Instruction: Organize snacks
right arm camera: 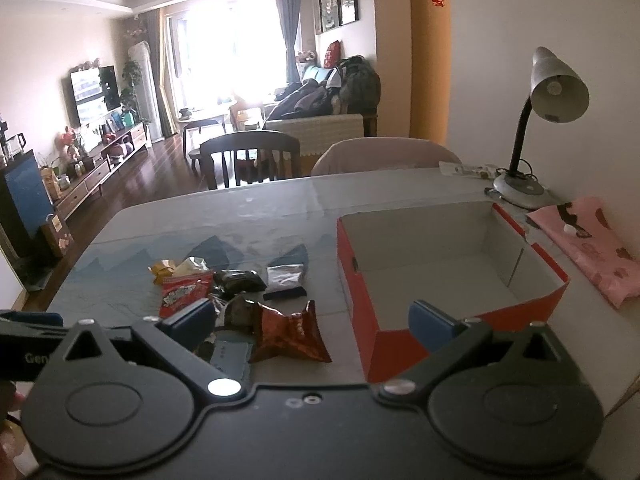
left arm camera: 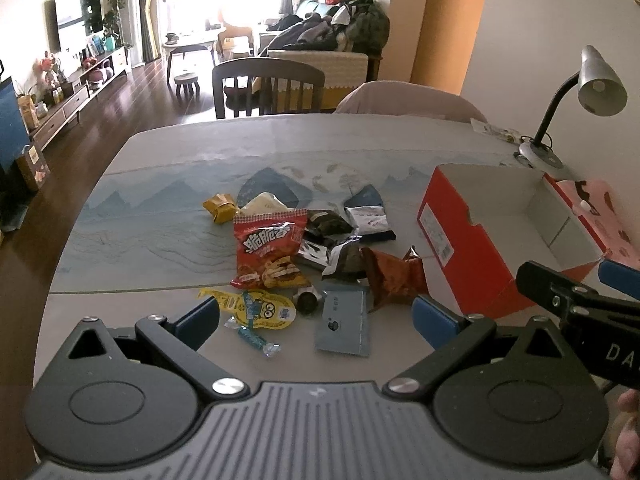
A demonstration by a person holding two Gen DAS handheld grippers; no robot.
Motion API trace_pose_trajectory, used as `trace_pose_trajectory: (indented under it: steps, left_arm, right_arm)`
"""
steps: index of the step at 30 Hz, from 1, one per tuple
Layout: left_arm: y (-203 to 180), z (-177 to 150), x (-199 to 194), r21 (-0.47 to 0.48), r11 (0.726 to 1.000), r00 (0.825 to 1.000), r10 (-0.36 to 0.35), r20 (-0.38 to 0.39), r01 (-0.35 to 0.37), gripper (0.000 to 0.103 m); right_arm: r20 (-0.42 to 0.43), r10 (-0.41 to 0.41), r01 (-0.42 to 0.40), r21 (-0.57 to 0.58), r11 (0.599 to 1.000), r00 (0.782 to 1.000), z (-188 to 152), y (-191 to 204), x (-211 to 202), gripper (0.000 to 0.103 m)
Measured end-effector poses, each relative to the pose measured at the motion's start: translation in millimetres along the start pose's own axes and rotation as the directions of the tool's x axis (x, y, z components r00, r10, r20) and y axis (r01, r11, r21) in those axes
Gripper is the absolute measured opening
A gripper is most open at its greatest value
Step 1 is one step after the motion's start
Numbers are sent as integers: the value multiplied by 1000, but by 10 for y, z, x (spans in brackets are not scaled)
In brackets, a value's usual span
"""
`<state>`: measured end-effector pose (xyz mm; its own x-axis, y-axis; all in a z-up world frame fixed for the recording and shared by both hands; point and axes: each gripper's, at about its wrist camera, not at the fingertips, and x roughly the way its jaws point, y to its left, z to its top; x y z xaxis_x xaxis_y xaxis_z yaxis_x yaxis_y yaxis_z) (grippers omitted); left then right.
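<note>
Hovering with jaws apart and empty, the left gripper point(left arm camera: 316, 318) and right gripper point(right arm camera: 312, 320) face crinkled foil and plastic snack packets point(left arm camera: 304, 256) heaped on the table point(left arm camera: 160, 184) just left of the empty red cardboard box point(left arm camera: 472, 248). Sorting appears unstarted; next comes clamping one thin packet, likely the glossy red chip bag point(left arm camera: 270, 252), and carrying it right into the box.

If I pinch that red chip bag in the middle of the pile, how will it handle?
The red chip bag looks puffed with air, so it is probably light and will give under the jaws. Its glossy film may slip. It overlaps the yellow cartoon packet, which might drag along.
</note>
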<state>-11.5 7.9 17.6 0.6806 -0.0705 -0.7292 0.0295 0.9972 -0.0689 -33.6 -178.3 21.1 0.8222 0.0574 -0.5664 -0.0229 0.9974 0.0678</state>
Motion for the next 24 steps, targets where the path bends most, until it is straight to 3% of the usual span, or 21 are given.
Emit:
trace_pose_trajectory:
  steps: [24]
  left_arm:
    - [-259, -27, -69, 4, 1000, 1000, 20, 21, -20, 103]
  right_arm:
    - [16, 30, -30, -10, 1000, 999, -7, -239, -64, 103]
